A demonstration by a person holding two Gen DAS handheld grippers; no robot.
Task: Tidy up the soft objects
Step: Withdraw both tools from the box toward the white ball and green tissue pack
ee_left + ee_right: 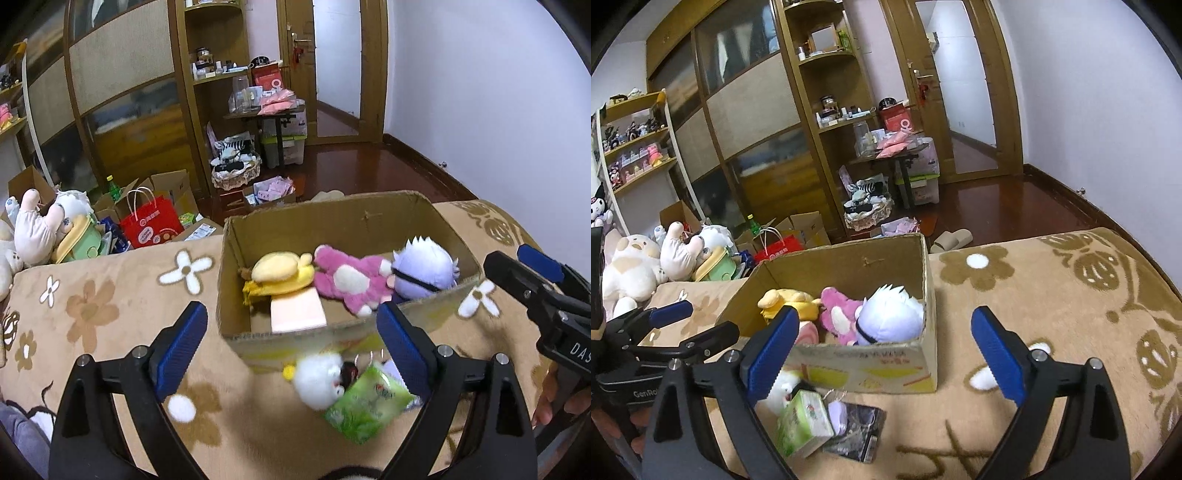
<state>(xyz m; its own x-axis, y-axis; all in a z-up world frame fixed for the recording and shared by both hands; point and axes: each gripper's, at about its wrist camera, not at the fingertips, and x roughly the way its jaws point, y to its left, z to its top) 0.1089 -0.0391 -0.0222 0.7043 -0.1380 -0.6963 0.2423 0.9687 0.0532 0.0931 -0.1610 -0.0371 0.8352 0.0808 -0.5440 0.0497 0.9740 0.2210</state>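
An open cardboard box (332, 225) (849, 266) stands on the floral blanket. Inside lie a yellow plush (280, 275) (786, 299), a pink plush (351, 280) (842, 314), a purple-white plush (424, 273) (890, 317) and a pale pink block (297, 310). In front of the box lie a small white plush (317, 380) (783, 391), a green tissue pack (369, 406) (803, 424) and a dark packet (857, 432). My left gripper (291, 347) is open and empty above these. My right gripper (882, 350) is open and empty to the right; it also shows in the left view (524, 273).
A beige floral blanket (110, 314) (1052, 314) covers the surface. Large plush toys (37, 232) (631, 266), a red paper bag (151, 225) and cardboard boxes lie at the left. A wooden cabinet (757, 110), a cluttered small table (273, 107) and slippers (953, 238) stand beyond.
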